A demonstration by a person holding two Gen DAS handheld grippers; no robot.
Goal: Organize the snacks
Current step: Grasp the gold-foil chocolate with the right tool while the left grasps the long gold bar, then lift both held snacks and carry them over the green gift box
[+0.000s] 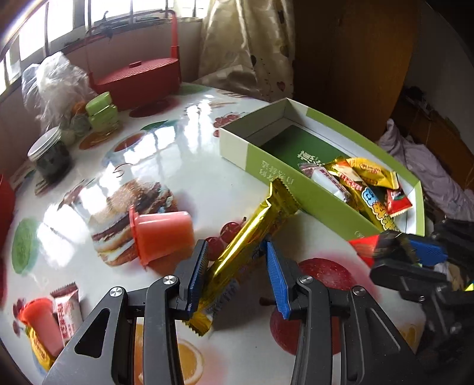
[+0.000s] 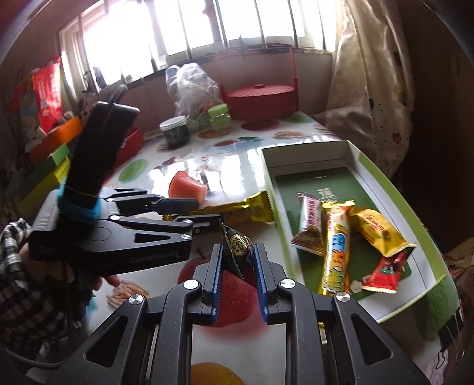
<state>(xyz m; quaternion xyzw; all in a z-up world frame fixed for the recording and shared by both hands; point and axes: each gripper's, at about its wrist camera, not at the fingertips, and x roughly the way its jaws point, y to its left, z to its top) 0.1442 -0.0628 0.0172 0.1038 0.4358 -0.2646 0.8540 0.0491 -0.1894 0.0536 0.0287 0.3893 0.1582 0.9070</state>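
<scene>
Bright window (image 2: 189,26) backlight, table (image 1: 183,139) glare, perhaps slight motion blur

The table (image 1: 166,154) has a super glossy printed top that mirrors the window. The long gold bar (image 1: 251,234) is shiny crinkly foil, and the box (image 1: 237,145) looks like matt cardboard. The pink jelly cup (image 1: 160,234) is smooth translucent plastic. Both grippers' fingers (image 2: 260,266) carry ribbed blue plastic pads on matt black arms with shiny metal rivets.
</scene>
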